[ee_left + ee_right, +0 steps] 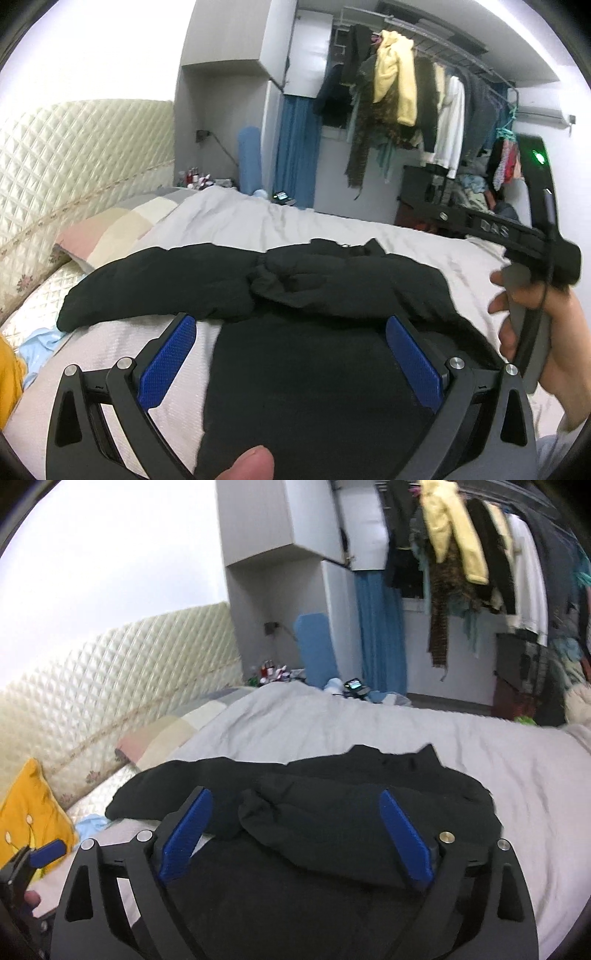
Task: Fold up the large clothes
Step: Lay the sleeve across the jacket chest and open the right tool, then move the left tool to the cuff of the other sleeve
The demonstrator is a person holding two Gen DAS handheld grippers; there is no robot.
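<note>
My bed (pixel 280 221) carries a pale grey sheet, with a quilted headboard (pixel 74 155) off to the left of my tools and a rail of hanging clothes (pixel 406 92) far ahead to the right. A yellow cushion (pixel 33 812) sits left of my right tool. My left tool (pixel 291 325) hangs released, pads spread wide, nothing between them. My right tool (pixel 295 801) is likewise spread and empty. The black garment (pixel 295 295) lies on the sheet just ahead of and below both tools, its sleeves folded across the middle, one sleeve reaching out left.
</note>
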